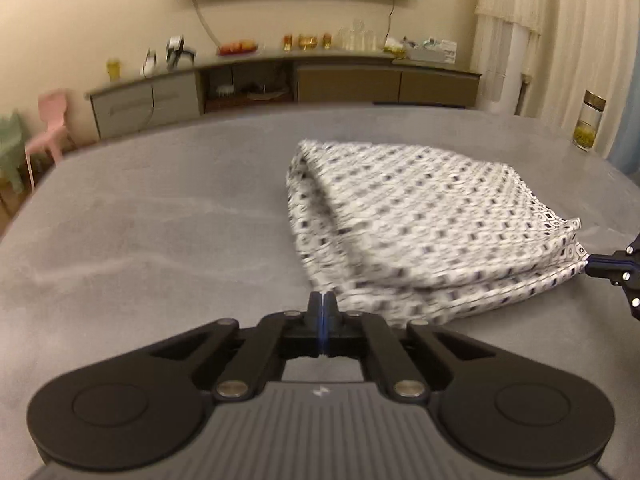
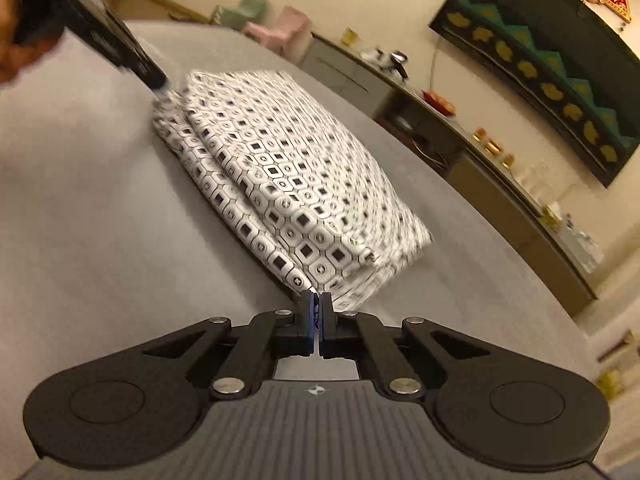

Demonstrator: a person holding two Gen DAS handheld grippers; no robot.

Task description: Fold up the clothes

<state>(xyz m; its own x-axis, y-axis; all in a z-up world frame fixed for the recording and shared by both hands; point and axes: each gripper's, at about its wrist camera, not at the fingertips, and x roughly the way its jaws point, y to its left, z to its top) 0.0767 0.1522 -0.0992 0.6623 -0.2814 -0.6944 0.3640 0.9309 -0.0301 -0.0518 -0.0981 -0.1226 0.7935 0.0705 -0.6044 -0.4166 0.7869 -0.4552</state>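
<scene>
A white garment (image 1: 420, 220) with a dark diamond print lies folded into a thick pad on the grey table (image 1: 160, 220). My left gripper (image 1: 323, 300) is shut, its tips meeting the garment's near left corner. In the right wrist view the garment (image 2: 288, 168) runs away from the camera. The left gripper (image 2: 158, 80) pinches its far corner there. My right gripper (image 2: 318, 300) is shut on the near corner, with a sliver of printed cloth between its pads. From the left wrist view the right gripper (image 1: 592, 266) shows at the cloth's right corner.
A glass jar (image 1: 588, 126) with yellow contents stands on the table's far right. Beyond the far edge runs a low sideboard (image 1: 280, 80) with bottles, and a pink chair (image 1: 50, 128) stands at the left. A hand (image 2: 12, 52) holds the left gripper.
</scene>
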